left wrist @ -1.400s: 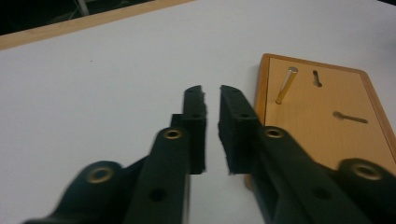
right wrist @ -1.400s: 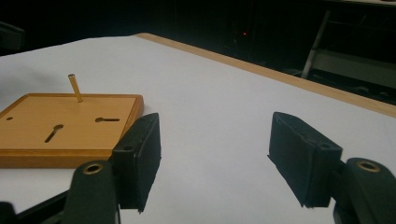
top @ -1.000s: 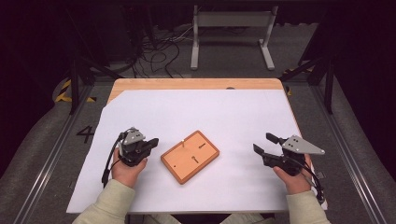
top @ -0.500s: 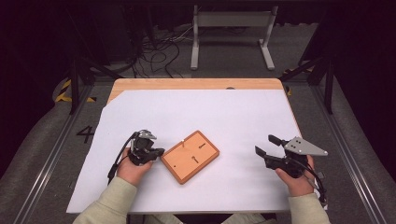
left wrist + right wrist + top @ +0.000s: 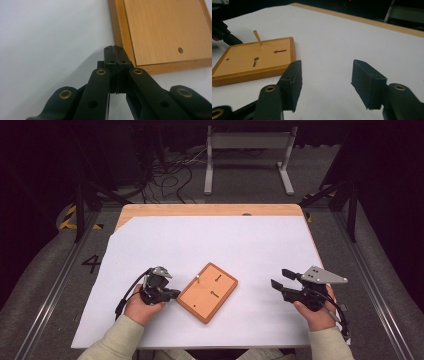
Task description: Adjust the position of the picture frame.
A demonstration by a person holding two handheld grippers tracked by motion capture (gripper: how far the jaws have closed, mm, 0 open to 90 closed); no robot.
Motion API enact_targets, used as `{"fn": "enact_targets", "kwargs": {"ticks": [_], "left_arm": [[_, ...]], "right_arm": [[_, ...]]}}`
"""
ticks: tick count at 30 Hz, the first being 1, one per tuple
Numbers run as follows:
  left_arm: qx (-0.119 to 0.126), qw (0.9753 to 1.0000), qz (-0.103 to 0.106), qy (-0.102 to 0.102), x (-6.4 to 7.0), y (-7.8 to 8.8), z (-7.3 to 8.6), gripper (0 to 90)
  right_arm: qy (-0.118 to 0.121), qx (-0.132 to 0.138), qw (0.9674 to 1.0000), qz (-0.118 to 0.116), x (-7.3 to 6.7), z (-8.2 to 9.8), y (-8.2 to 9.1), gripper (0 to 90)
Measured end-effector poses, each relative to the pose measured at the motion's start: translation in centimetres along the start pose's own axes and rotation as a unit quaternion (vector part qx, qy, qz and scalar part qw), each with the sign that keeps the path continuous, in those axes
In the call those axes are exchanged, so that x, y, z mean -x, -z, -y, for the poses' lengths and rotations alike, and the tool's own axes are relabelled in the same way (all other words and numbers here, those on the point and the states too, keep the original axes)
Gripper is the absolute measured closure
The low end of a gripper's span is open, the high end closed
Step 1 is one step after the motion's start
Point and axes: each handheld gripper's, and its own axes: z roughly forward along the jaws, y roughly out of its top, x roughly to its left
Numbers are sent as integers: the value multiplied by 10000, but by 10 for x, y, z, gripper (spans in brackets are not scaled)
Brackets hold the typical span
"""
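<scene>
Left claw (image 5: pixel 115 50) pressed together at wooden board (image 5: pixel 207 292) corner, right claw (image 5: pixel 325 75) spread, board cropped.

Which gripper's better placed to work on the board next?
Probably left. The left gripper, jaws shut, sits at the board edge; the right gripper is open, off to the side.

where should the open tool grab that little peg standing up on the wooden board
Grip the peg on its bare upper shaft, coming in from above with a jaw on each side. It is thin, leans slightly and stands free of the board near one edge, so only the shaft offers a hold. The right tool is open.
</scene>
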Motion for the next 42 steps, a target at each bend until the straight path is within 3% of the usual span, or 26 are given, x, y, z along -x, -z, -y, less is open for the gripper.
{"fn": "enact_targets", "kwargs": {"ticks": [3, 7, 10, 15, 19, 21, 22, 25, 27, 28, 30, 33, 38, 42], "left_arm": [[-83, 9995, 173, -256, 13, -6, -2, 900], [-144, 9981, 238, -549, 27, -11, -4, 900], [-193, 9976, 386, -551, 34, -14, -5, 900], [-192, 9943, 649, -819, 53, -24, -8, 900], [-204, 9932, 738, -873, 56, -24, -8, 900], [-72, 9947, 537, -869, 52, -20, -7, 900], [26, 9963, 422, -752, 50, -16, -6, 890], [365, 9970, 98, -675, 39, -4, -3, 846], [604, 9967, -63, -539, 32, 4, 0, 849], [604, 9967, -63, -539, 32, 4, 0, 848], [949, 9941, -254, -455, 24, 14, 4, 847], [1079, 9931, -239, -405, 20, 19, 8, 850], [1096, 9929, -220, -407, 17, 22, 13, 880], [1059, 9934, -173, -394, 18, 24, 17, 880]], "right_arm": [[24, -165, 9998, -51, -4, -1, -3, 499], [-42, -369, 9993, 6, -5, -3, -3, 610], [-106, -531, 9985, 27, -4, -3, -4, 684], [-113, -797, 9967, -85, -7, -3, -9, 785], [-58, -958, 9953, -148, -13, -4, -17, 850], [-92, -1071, 9941, -132, -15, -5, -23, 896], [-101, -1114, 9936, -139, -16, -5, -26, 900], [-158, -1387, 9901, -137, -21, -7, -41, 900], [-118, -1537, 9880, -141, -24, -8, -54, 900], [-118, -1537, 9880, -141, -24, -8, -54, 900], [-108, -1855, 9826, -77, -28, -9, -77, 900], [-81, -1979, 9802, -95, -28, -9, -88, 900], [-311, -2282, 9729, -190, -28, -8, -109, 900], [-179, -2380, 9710, -144, -32, -15, -121, 900]]}}
